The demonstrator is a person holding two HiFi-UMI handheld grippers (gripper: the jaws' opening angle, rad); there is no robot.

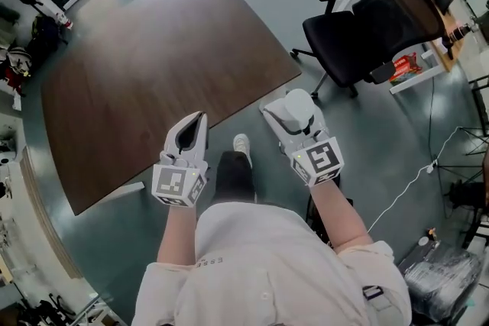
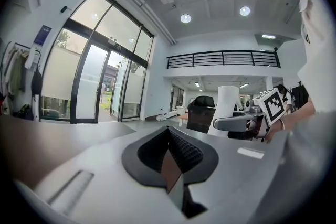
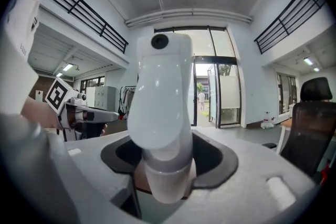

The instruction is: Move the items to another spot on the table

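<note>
Facing a bare, dark worktop (image 1: 153,65), with a black chair (image 1: 382,19) standing on the floor beyond its right corner. Standing at the near edge, reaching both forearms forward side by side, marker cubes turned up.

Holding the left gripper (image 1: 195,124) about level, tip just over the near edge, jaws pressed together on nothing. Holding the right gripper (image 1: 293,117) tipped slightly down, over the floor just off the near edge by the right corner, jaws clamping a white device (image 3: 160,86) by its lower end. Carrying the device in the air, then, not yet resting it anywhere on the worktop.

Judging the device as hard, glossy plastic: probably light, stiff, rounded all over and so likely slippery between the pads. Looking best taken low, around the grey collar (image 3: 165,170), narrower than the bulging upper body and offering a seat. Squeezing higher up likely risking a squirt-out. Sticking well forward of the jaws, so probably tending to lever or swing if jolted. Showing a dark round spot (image 3: 159,41) near the top, possibly a lens, so worth keeping off the worktop when setting down.
</note>
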